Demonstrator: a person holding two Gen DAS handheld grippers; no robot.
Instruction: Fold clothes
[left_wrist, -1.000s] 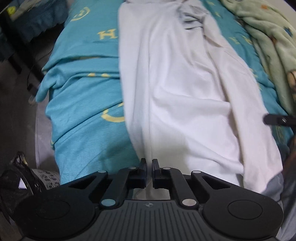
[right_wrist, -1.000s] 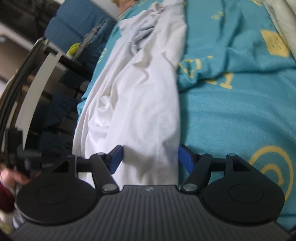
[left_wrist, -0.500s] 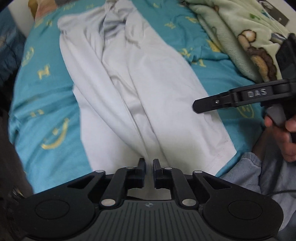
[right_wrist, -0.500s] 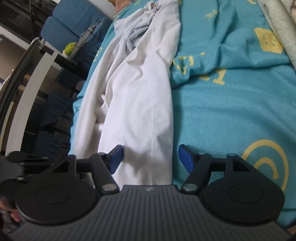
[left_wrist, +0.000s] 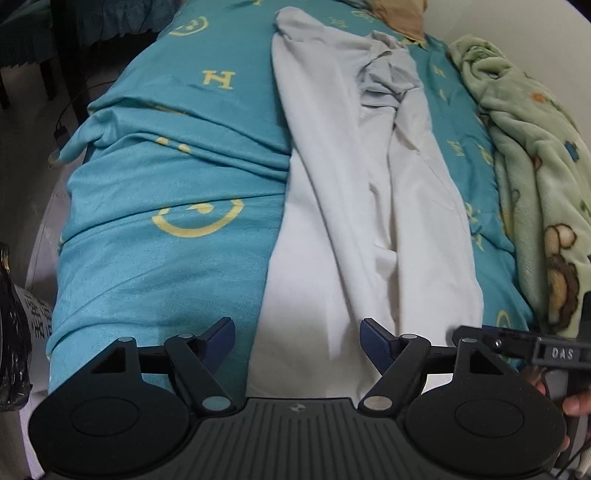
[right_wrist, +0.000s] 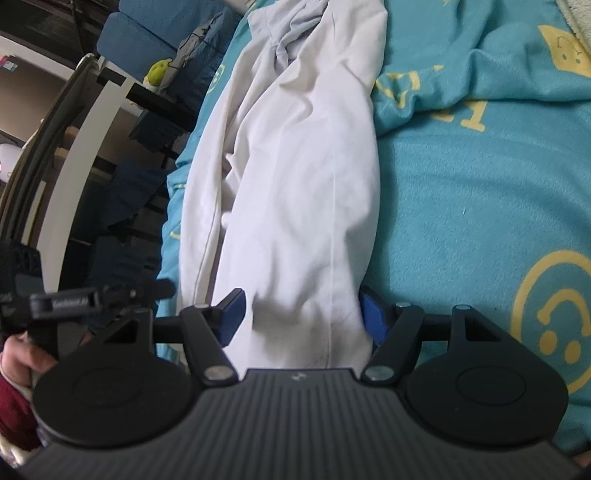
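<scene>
A white garment (left_wrist: 354, 229) lies lengthwise down the teal bedspread (left_wrist: 166, 184), folded into a long strip with a grey bunched end at the far side. My left gripper (left_wrist: 297, 341) is open, its jaws straddling the garment's near left edge. In the right wrist view the same garment (right_wrist: 295, 192) runs away from me. My right gripper (right_wrist: 301, 314) is open with the garment's near end lying between its blue pads (right_wrist: 232, 314). Each gripper shows at the edge of the other's view.
A green fleece blanket (left_wrist: 532, 170) with bear prints lies along the bed's right side. The bedspread (right_wrist: 480, 206) has yellow smiley prints. A chair and dark furniture (right_wrist: 85, 155) stand left of the bed. A black bag (left_wrist: 11, 332) sits at the lower left.
My left gripper has opened from shut and dropped back to the garment's near edge. My right gripper stayed open and moved slightly in over the garment's end.
</scene>
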